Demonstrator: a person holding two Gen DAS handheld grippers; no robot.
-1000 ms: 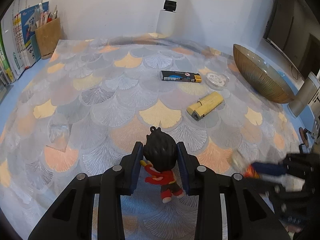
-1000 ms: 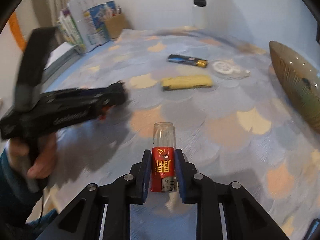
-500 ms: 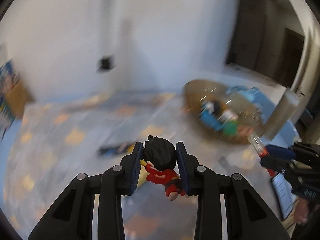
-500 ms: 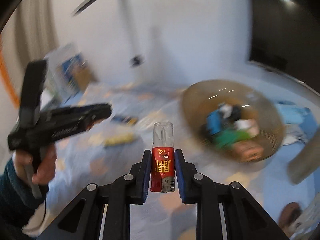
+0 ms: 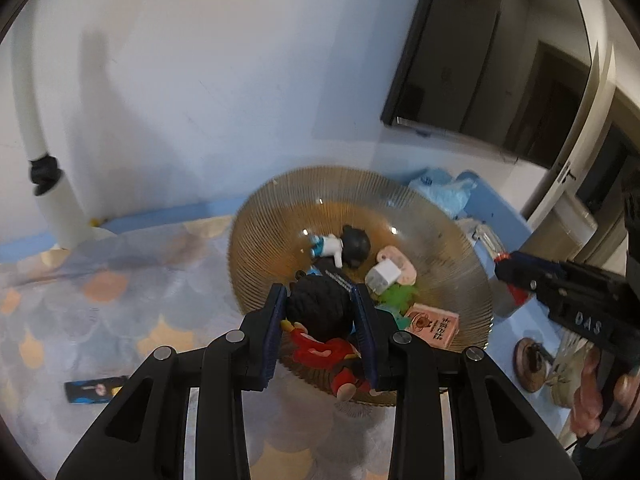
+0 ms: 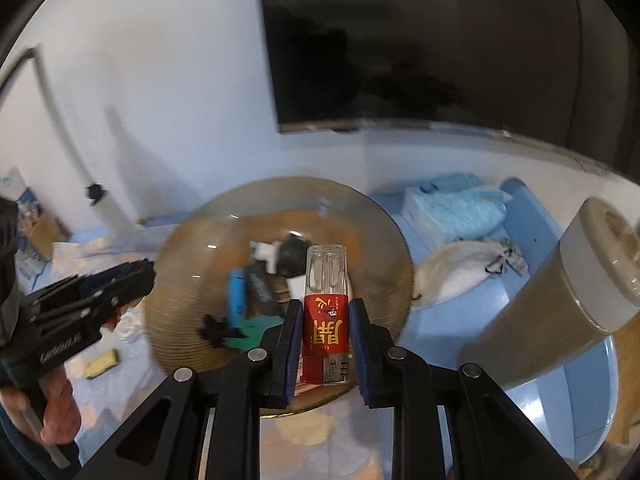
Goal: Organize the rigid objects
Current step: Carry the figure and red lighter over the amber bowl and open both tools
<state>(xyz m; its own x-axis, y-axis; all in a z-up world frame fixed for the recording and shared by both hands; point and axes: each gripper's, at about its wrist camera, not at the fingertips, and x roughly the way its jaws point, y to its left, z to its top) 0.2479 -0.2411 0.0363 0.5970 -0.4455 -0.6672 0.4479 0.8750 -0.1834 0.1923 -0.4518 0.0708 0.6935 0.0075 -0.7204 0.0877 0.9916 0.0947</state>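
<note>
- The table [image 5: 72,304], covered with a scale-patterned cloth, is being cleared; a dark flat packet [image 5: 94,391] is still lying at its near left in the left wrist view, and a yellow item [image 6: 102,362] is lying near the bowl's left edge in the right wrist view, so some collecting is judged to be left.
- The wide ribbed bowl [image 5: 256,240], at the far right of the table, is being used as the collecting place; a black-and-white figure [image 5: 344,245], a white plug [image 5: 382,273], a pink box [image 5: 434,326] and some green and blue pieces are already lying inside it, so a good part of the job is judged done.
- The left gripper [image 5: 320,326] is being held closed on the toy doll [image 5: 320,316], its blue pads pressing the dark head from both sides, above the near rim of the bowl; the doll is not yet released.
- The right gripper [image 6: 326,338] is being held tightly closed on the red lighter [image 6: 326,320], which is standing upright between the pads with its clear end up, over the near part of the bowl.
- Two drops into the bowl are judged to be the step in hand, with the remaining table items being left for afterwards.
</note>
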